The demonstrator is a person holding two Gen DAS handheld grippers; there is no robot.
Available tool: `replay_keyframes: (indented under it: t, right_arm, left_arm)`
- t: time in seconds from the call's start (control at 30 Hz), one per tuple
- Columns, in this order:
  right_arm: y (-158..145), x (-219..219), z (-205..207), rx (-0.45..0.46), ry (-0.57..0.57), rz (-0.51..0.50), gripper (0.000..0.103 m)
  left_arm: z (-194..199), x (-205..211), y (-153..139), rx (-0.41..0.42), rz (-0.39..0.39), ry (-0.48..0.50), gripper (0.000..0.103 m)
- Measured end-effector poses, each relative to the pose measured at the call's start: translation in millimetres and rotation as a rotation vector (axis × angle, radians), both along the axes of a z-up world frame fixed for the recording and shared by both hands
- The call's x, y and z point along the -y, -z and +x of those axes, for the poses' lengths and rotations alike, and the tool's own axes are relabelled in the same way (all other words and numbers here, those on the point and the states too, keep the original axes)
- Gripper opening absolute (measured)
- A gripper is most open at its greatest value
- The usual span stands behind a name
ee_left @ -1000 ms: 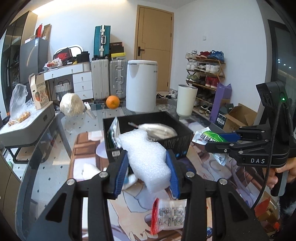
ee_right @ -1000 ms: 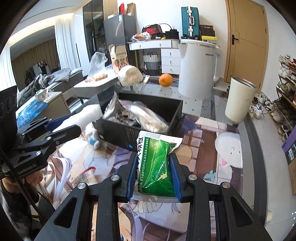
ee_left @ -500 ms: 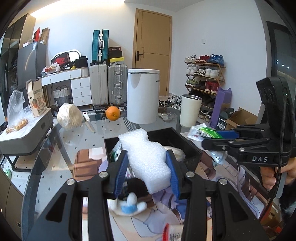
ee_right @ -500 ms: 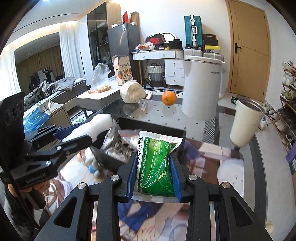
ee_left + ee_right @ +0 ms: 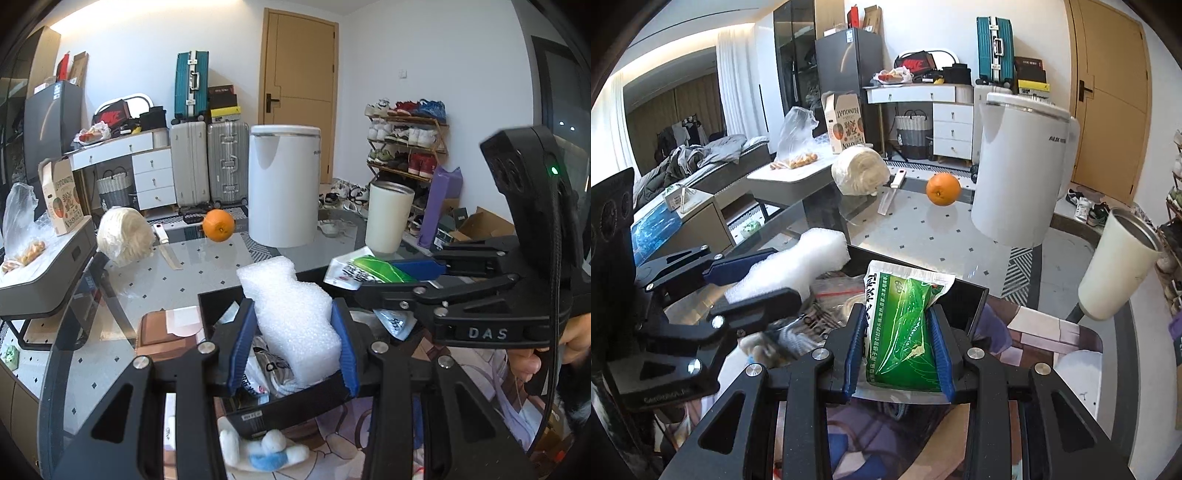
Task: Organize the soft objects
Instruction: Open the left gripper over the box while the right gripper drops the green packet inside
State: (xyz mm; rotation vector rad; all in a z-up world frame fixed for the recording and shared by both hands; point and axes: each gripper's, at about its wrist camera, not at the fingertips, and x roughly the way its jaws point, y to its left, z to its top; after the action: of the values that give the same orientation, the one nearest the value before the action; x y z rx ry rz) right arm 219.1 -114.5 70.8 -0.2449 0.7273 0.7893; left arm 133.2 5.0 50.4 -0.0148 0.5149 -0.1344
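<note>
My left gripper (image 5: 293, 350) is shut on a white foam block (image 5: 291, 314), held over the black box (image 5: 280, 415) on the glass table. In the right wrist view that foam block (image 5: 790, 266) shows at the left, above the box's left side. My right gripper (image 5: 899, 356) is shut on a green-and-white packet (image 5: 905, 332), held over the near part of the box (image 5: 975, 306). The same packet (image 5: 373, 269) appears at the right of the left wrist view. Plastic bags and packets (image 5: 820, 317) lie inside the box. A small white-and-blue plush toy (image 5: 267, 452) lies in front of it.
An orange (image 5: 943, 189), a knife (image 5: 892, 195) and a wrapped white bundle (image 5: 860, 170) lie on the far part of the glass table (image 5: 923, 236). A white cylindrical appliance (image 5: 1023, 162) and a cream tumbler (image 5: 1115, 266) stand to the right. A printed mat (image 5: 1052, 332) lies under the box.
Both grippers moved forward with their loads, from in front of the box to over it. The plush toy and the packet on the mat slid toward the bottom of the left wrist view.
</note>
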Motion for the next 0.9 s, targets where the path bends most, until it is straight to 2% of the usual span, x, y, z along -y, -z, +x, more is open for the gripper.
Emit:
replay_keyframes:
  t: [0.23, 0.5, 0.63, 0.67, 0.77, 0.8, 0.83, 0.9]
  right_arm:
    - [17.0, -13.2, 17.3, -0.043, -0.011, -0.048, 0.034]
    - [24.8, -33.4, 24.7, -0.035, -0.014, -0.141, 0.034]
    - [26.4, -39.3, 26.8, -0.022, -0.017, -0.169, 0.034]
    - [26.5, -39.9, 26.9, -0.016, -0.020, -0.177, 0.036]
    - [23.3, -39.0, 24.2, -0.001, -0.021, -0.177, 0.054]
    - [21.2, -36.3, 22.9, 0.005, -0.017, -0.173, 0.057]
    - [18.7, -32.3, 21.4, 0.011, -0.008, -0.167, 0.058]
    - [13.1, -21.9, 16.5, 0.026, 0.007, -0.148, 0.063]
  left_arm:
    - [18.4, 2.2, 14.7, -0.051, 0.023, 0.007, 0.040]
    - [29.1, -0.5, 30.5, -0.118, 0.025, 0.005, 0.040]
    - [27.3, -0.5, 30.1, -0.118, 0.027, 0.006, 0.041]
    - [28.1, -0.2, 30.4, -0.119, 0.028, 0.007, 0.041]
    - [29.0, -1.0, 29.8, -0.120, 0.034, 0.006, 0.044]
    - [29.0, -1.3, 29.5, -0.119, 0.037, 0.002, 0.049]
    - [28.4, -1.4, 28.6, -0.122, 0.028, 0.009, 0.058]
    - [26.9, -0.1, 26.7, -0.126, 0.010, 0.022, 0.067]
